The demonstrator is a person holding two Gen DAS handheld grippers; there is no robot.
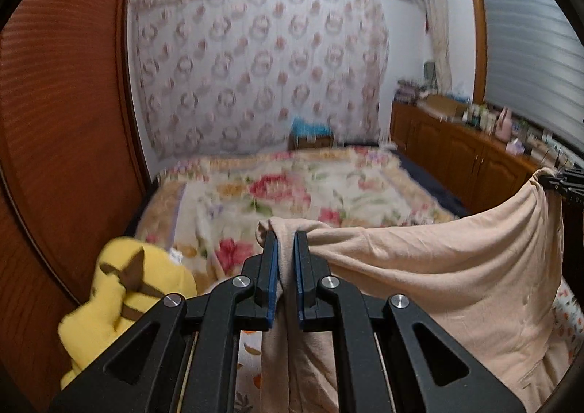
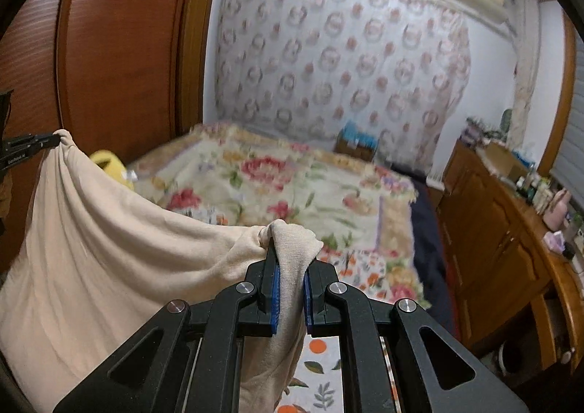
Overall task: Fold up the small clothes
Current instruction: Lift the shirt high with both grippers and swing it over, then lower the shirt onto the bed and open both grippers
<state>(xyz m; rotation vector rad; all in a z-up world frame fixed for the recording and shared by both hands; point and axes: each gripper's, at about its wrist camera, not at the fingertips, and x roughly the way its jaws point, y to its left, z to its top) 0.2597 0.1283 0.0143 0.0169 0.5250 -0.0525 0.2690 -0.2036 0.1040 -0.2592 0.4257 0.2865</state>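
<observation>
A beige garment [image 1: 456,278] hangs stretched in the air between my two grippers, above the bed. My left gripper [image 1: 286,236] is shut on one corner of it. In the left wrist view, the right gripper [image 1: 564,183] shows at the far right, pinching the other corner. In the right wrist view, my right gripper [image 2: 290,245] is shut on the beige garment [image 2: 102,241], and the left gripper [image 2: 25,148] shows at the far left holding the opposite corner. The cloth sags between them.
A bed with a floral blanket [image 1: 292,190] lies ahead and below. A yellow garment [image 1: 124,296] lies at the bed's left edge beside a wooden wardrobe [image 1: 62,121]. A wooden cabinet [image 2: 503,241] with bottles stands on the right. A fruit-print sheet [image 2: 328,369] lies under the grippers.
</observation>
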